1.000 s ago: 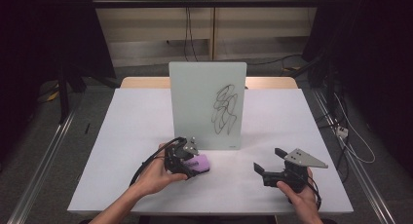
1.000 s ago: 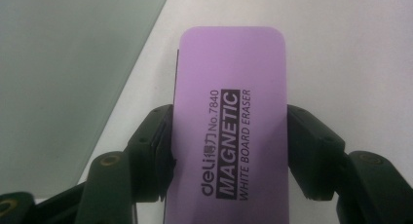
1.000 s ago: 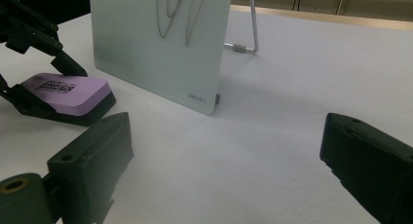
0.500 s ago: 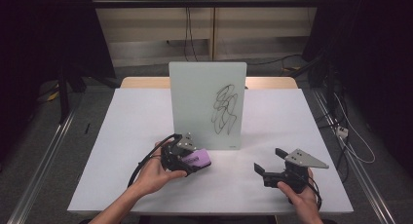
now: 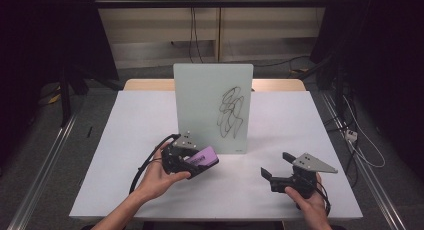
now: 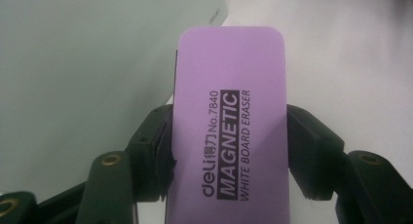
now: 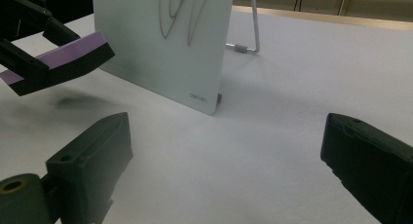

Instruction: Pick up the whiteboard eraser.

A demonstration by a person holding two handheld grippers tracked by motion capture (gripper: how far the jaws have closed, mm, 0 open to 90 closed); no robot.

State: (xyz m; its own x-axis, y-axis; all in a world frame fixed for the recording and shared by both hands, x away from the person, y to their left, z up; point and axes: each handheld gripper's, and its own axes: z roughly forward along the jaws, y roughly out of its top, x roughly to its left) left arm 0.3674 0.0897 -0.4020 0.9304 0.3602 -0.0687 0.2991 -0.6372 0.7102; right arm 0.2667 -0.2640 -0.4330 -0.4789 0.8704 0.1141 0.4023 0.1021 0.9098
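Observation:
A small whiteboard (image 5: 213, 107) stands upright on a wire stand in the middle of the white table (image 5: 135, 120), with a black scribble (image 5: 229, 112) on its right half. My left gripper (image 5: 200, 162) is shut on a purple whiteboard eraser (image 5: 202, 157), held just above the table in front of the board's lower left corner. In the left gripper view the eraser (image 6: 229, 136) is clamped between both jaws, its printed label facing the camera. My right gripper (image 5: 272, 169) rests open near the table's front right, with nothing between its jaws. From the right gripper view, the eraser (image 7: 63, 56) hangs left of the board (image 7: 163, 44).
The board's wire stand (image 7: 253, 31) juts out behind it. A wooden table edge (image 5: 275, 84) shows behind the white surface. Cables (image 5: 360, 140) trail over the floor at the right, and a rail (image 5: 40, 175) runs along the left.
My left gripper has lifted and carried the eraser a little to the right, toward the board's lower edge. The right gripper has stayed put.

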